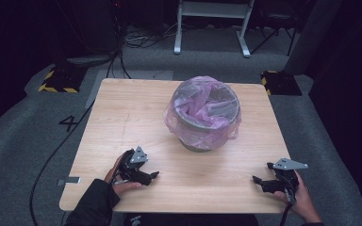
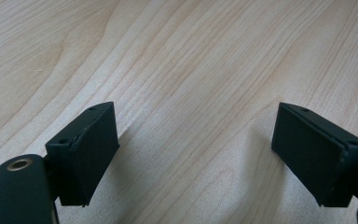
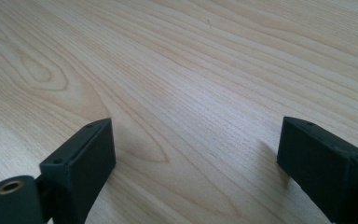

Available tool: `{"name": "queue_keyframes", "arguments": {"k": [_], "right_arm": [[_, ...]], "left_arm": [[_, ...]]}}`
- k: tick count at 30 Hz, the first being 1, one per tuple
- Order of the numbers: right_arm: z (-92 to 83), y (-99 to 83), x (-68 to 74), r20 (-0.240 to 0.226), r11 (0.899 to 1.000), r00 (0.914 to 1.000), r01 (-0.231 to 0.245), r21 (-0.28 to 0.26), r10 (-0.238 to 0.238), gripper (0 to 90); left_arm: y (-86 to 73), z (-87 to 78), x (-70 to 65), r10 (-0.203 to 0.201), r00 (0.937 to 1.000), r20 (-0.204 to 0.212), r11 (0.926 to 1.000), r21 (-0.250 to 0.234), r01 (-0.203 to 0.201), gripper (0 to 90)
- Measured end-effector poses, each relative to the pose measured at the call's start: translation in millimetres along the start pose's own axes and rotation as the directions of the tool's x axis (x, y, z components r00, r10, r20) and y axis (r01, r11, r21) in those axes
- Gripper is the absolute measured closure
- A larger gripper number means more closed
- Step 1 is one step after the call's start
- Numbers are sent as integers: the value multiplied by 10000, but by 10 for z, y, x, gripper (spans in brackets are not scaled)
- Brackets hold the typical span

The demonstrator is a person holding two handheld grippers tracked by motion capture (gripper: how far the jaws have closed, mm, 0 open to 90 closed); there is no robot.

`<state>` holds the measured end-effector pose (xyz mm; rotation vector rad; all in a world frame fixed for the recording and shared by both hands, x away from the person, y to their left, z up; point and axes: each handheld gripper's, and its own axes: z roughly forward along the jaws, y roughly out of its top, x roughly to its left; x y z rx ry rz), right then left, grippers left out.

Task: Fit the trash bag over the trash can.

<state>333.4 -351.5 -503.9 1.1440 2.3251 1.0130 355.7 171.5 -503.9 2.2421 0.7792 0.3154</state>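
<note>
**Lined bin waiting between two open claws**

A pale wooden surface [image 1: 122, 122] is standing on grey carpet in a dark room, with white frame legs [image 1: 212, 28] behind it. At its near left edge, the left claw [image 1: 154, 176] is resting low, jaws standing wide with nothing between them. Past the middle, well apart from both claws, the small round grey waste bin [image 1: 199, 141] is sitting upright, lined with a thin pink plastic bag [image 1: 206, 104] that is draping over its rim. The bag is looking light, limp and slippery, likely to tear, so its loose rim overhang is probably the place to pinch. At the near right, the right claw [image 1: 262, 181] is likewise gaping, holding nothing.

The high view is taking in bin and bag; the gripper views are showing wood grain between spread pads [image 2: 93, 154] [image 3: 86, 163].
</note>
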Motion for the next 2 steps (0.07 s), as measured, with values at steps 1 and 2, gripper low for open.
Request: {"name": "queue_keyframes", "arguments": {"k": [1,2], "right_arm": [[0,0,0,-1,10000,10000,-1,0,1,110],[0,0,0,-2,10000,10000,0,0,0,110]], "left_arm": [[1,1,1,6,10000,-2,10000,1,-6,140],[2,2,2,0,10000,0,10000,3,0,140]]}}
